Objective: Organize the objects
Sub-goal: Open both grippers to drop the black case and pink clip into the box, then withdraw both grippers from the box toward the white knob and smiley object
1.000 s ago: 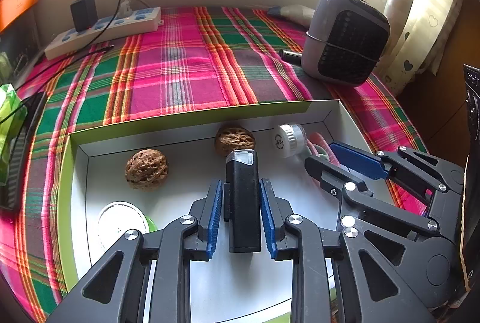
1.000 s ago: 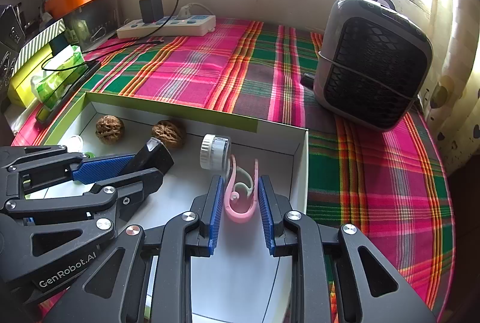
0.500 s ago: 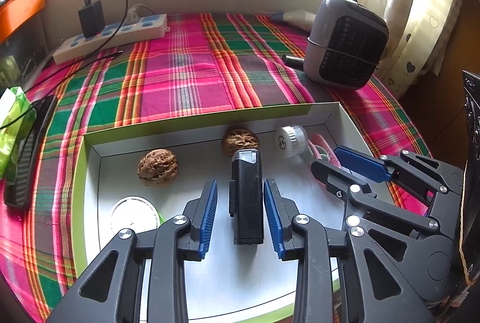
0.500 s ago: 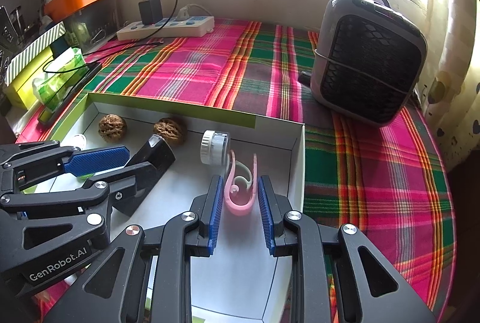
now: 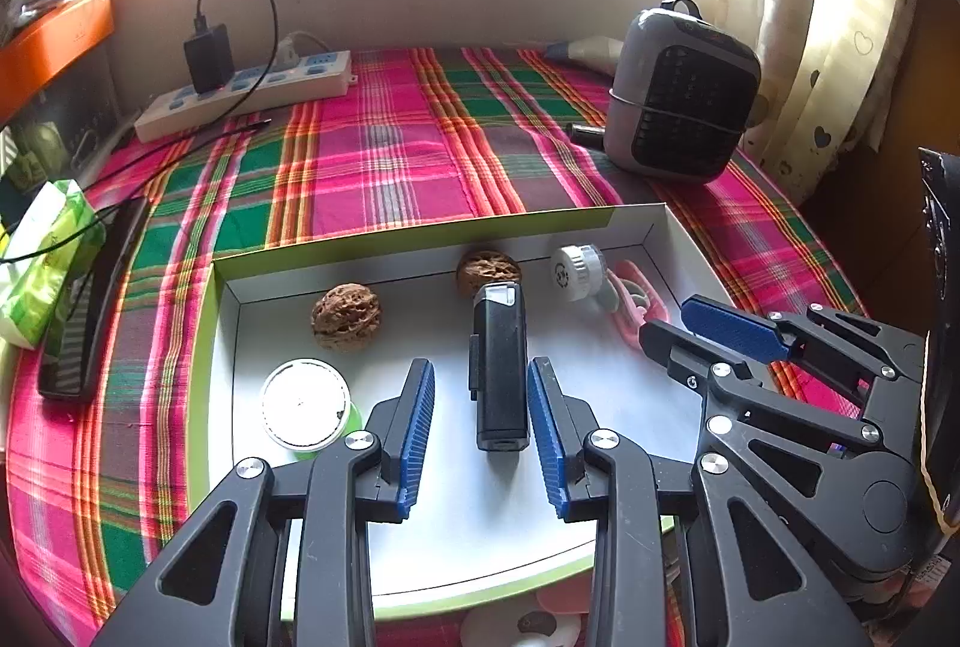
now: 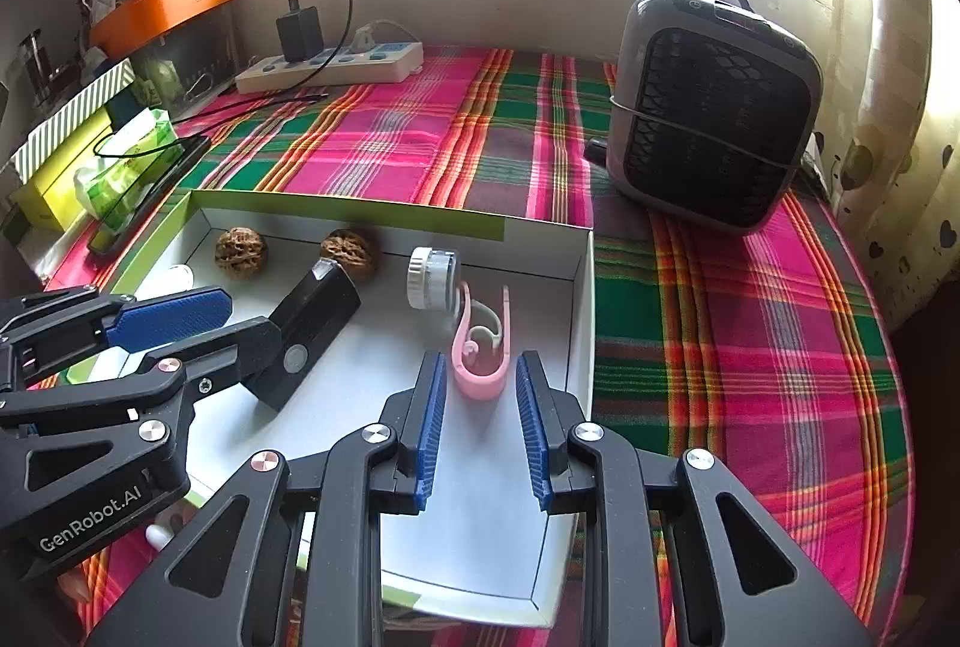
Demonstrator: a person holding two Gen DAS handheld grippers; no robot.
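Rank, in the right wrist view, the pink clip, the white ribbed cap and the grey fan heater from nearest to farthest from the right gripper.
1. Pink plastic clip: lying in the box between the opening jaws of the right gripper, pads clear of it.
2. White ribbed cap: just beyond the clip, by the box's back wall.
3. Grey fan heater: outside the box, on the plaid cloth, far right.

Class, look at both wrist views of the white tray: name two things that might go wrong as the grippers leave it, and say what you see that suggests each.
1. The right gripper is opening with the pink clip between its pads; a pad could catch and drag it on withdrawal.
2. The black device lies loose between the left gripper fingers, its far end at a walnut; a nudge might roll the walnut along the tray wall.
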